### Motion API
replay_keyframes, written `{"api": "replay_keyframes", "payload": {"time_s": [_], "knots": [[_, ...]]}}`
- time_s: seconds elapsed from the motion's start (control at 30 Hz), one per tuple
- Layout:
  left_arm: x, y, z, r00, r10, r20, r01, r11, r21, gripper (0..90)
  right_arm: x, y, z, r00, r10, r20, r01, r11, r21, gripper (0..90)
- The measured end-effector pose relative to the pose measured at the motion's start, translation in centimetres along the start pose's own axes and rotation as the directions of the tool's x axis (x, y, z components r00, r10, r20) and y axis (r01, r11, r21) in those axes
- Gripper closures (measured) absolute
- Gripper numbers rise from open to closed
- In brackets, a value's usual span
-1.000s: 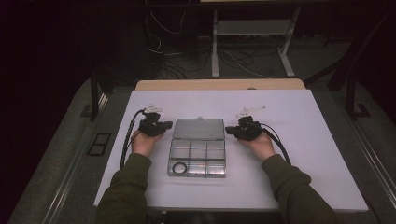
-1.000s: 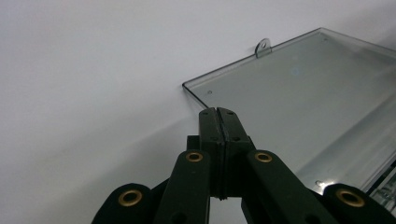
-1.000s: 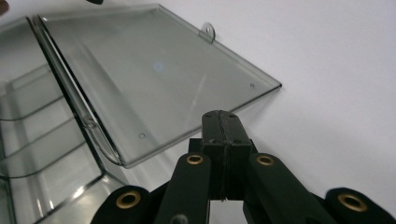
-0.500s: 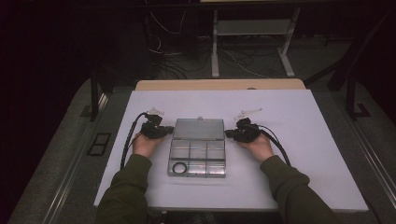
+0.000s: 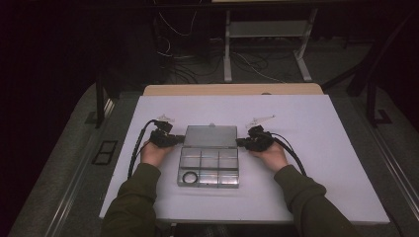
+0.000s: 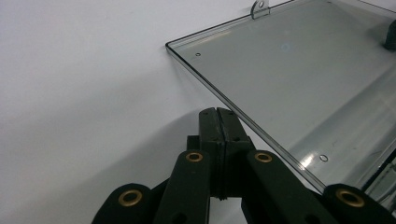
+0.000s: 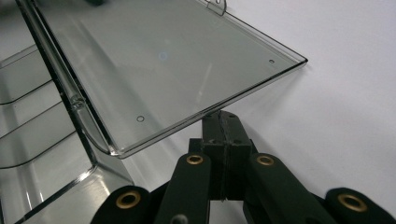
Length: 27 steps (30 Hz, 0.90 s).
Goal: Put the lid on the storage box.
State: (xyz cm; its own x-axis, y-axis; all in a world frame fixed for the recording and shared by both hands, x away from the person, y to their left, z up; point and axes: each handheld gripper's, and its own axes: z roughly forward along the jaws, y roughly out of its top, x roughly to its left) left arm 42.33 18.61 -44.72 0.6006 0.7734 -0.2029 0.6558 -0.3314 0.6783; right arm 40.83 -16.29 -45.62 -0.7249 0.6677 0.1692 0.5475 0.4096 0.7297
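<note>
Centrally on the white tabletop lies a clear plastic compartment box, its lid swung open and lying back on the far side. A dark ring sits in the near-left compartment; the other compartments look bare, though the dim high view makes that hard to confirm. The left gripper rests just beside the lid's left edge, with its fingers pressed together on nothing, their tips right at the lid's rim. The right gripper sits at the lid's right edge in mirrored fashion, its fingers likewise together with nothing between them, the tips tucked just under the raised lid edge. A small latch tab stands at the lid's far edge. Both hands rest on the tabletop either side of the box.
</note>
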Motion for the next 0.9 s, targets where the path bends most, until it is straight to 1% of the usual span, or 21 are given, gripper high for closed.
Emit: {"api": "replay_keyframes", "payload": {"time_s": [0.07,0.2,0.27,0.4,0.47,0.57,0.67,0.9], "knots": [[0.0,0.0,0.0,1.0,-0.006,0.005,0.006,1.0,-0.006,88.5,0.0,0.0,0.0,1.0,0.003,-0.003,-0.003,1.0,-0.001,88.5],[-0.1,0.0,0.1,0.9994,-0.004,0.034,0.004,0.9999,-0.011,88.5,-0.1,0.2,-0.2,0.9998,0.013,-0.012,-0.013,1.0,-0.015,88.5],[-0.3,0.1,0.2,0.9994,0.005,0.033,-0.005,0.9999,-0.011,88.5,-0.1,0.3,-0.3,0.9998,0.012,-0.013,-0.013,1.0,-0.021,88.5],[-0.3,0.1,0.0,0.9992,-0.003,0.039,0.004,0.9996,-0.028,88.5,0.0,0.4,-0.4,0.9998,0.015,-0.015,-0.016,0.999,-0.031,88.5],[-0.3,0.2,-0.1,0.9991,0.006,0.041,-0.004,0.9992,-0.039,88.5,0.0,0.4,-0.5,0.9998,0.014,-0.015,-0.014,0.999,-0.037,88.5],[-0.4,0.2,-0.3,0.9988,0.006,0.048,-0.003,0.9982,-0.06,88.5,0.1,0.6,-0.6,0.9998,0.012,-0.017,-0.012,0.999,-0.042,88.5],[-0.5,0.3,-0.4,0.9985,0.015,0.053,-0.011,0.9973,-0.072,88.5,0.2,0.8,-0.8,0.9998,0.009,-0.017,-0.01,0.999,-0.049,88.5],[-0.6,0.5,-0.6,0.9982,0.019,0.058,-0.013,0.9938,-0.111,88.5,0.2,1.4,-0.8,0.9996,0.019,-0.019,-0.021,0.998,-0.064,88.6]]}}
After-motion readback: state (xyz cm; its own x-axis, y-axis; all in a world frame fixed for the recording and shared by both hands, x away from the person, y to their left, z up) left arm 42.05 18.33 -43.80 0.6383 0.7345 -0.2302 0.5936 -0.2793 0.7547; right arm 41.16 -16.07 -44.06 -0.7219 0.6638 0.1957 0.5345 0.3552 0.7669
